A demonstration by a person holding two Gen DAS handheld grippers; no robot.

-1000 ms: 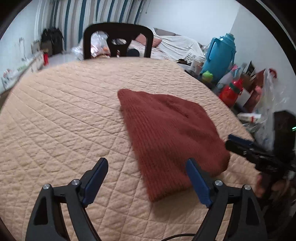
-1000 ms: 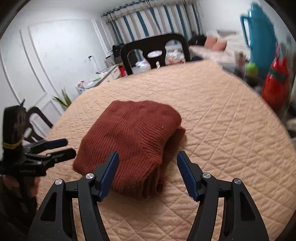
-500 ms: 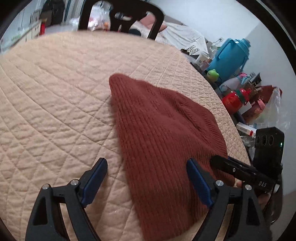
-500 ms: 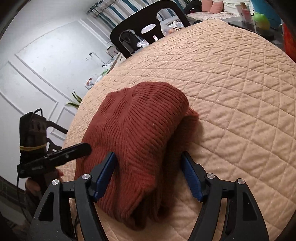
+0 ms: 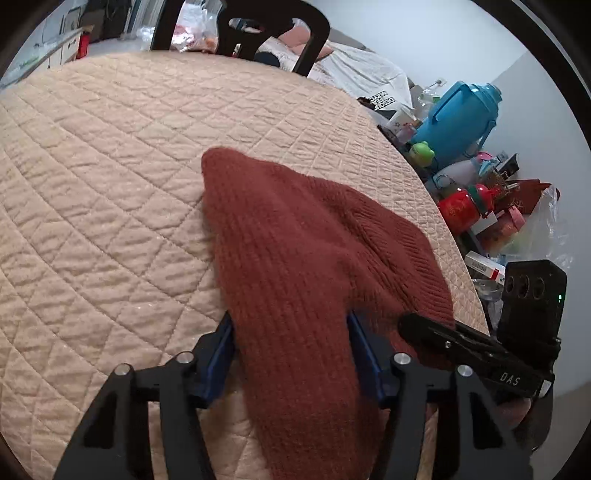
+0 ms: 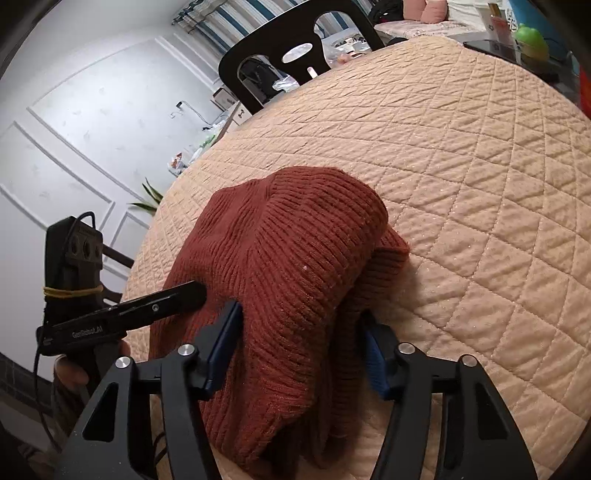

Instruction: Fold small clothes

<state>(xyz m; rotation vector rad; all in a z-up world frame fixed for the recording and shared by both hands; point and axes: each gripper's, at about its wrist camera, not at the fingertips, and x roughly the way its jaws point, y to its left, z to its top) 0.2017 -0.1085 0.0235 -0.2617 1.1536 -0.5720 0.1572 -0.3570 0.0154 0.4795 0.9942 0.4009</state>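
A rust-red knitted garment (image 5: 295,254) lies folded on the quilted beige tablecloth (image 5: 110,192); it also shows in the right wrist view (image 6: 295,258). My left gripper (image 5: 291,339) has closed in on its near edge, blue pads pressing the knit from both sides. My right gripper (image 6: 301,336) grips the other near edge the same way. Each gripper shows in the other's view: the right one (image 5: 443,332) and the left one (image 6: 162,306), both at the garment's sides. The cloth bunches up between the fingers.
A black chair (image 5: 240,33) stands at the table's far side. A blue thermos jug (image 5: 458,118), a red bottle (image 5: 461,206) and several small items crowd the table's right edge. A white panelled wall (image 6: 74,147) is on the left.
Both grippers moved forward onto the garment's near edge and narrowed from wide open until their pads closed on the knit. The cloth now bunches between the fingers.
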